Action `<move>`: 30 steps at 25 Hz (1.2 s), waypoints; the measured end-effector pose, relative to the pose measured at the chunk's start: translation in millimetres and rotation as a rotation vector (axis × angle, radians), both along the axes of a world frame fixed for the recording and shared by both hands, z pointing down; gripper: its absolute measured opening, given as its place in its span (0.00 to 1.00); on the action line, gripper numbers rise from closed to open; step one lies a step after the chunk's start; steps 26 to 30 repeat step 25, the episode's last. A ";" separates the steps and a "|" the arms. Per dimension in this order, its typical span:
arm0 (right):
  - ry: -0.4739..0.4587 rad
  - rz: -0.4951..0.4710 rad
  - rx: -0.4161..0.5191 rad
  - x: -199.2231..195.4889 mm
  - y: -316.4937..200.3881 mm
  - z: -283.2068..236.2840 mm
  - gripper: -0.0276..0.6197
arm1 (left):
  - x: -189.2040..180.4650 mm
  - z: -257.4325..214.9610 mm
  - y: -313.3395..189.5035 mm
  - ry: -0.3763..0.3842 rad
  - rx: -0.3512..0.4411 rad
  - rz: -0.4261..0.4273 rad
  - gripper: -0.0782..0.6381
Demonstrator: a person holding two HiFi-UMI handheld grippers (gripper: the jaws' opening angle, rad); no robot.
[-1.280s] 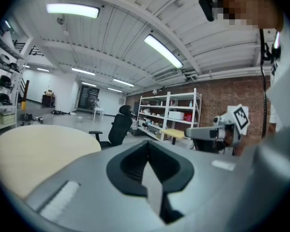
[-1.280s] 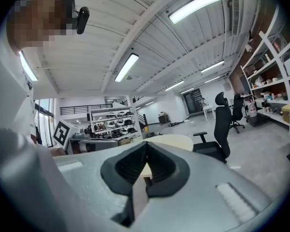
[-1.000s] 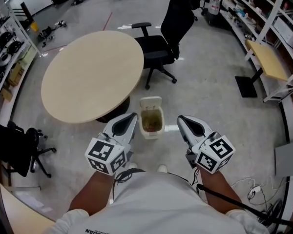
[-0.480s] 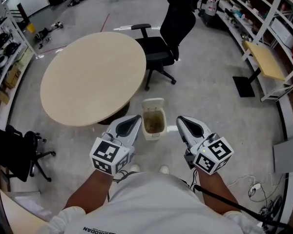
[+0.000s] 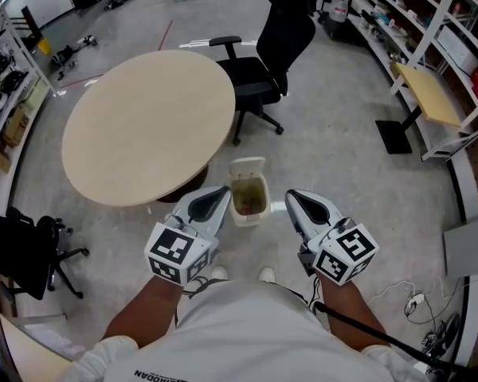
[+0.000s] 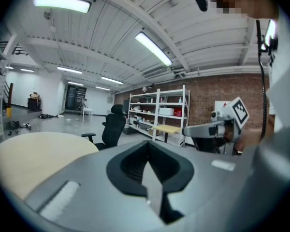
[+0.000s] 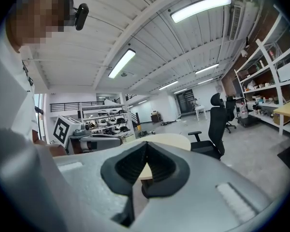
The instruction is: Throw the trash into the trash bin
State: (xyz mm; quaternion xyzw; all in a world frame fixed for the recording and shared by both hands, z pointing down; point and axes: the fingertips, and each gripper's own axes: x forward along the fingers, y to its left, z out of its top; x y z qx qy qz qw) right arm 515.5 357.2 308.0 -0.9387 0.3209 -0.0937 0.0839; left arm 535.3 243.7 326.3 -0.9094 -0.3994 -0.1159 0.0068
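Beyond the bin, table: round beige table [image 5: 143,126], bare.
Bin: small white open-lidded trash bin [image 5: 247,220] on floor, brownish trash [image 5: 248,200] inside.
Grippers: left gripper [image 5: 217,192], right gripper [image 5: 293,195] flank it, both pressed together, empty; job apparently done.

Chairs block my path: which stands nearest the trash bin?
The armrest chair at the round table's right edge, just beyond the bin; others stand farther.

Ceiling strips [image 6: 153,48] give bright, even light; fisheye edges bend and darken.
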 end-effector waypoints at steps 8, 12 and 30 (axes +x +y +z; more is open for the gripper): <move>0.003 0.009 0.002 0.3 5.2 -2.4 0.05 | 0.2 -0.2 6.1 -0.001 -0.011 0.006 0.12; 0.008 0.016 0.011 0.7 7.8 -4.6 0.05 | 1.3 0.3 6.8 -0.007 -0.011 0.003 0.12; 0.001 0.016 0.015 0.3 11.0 -1.3 0.05 | 1.7 7.9 10.2 -0.023 0.001 0.011 0.12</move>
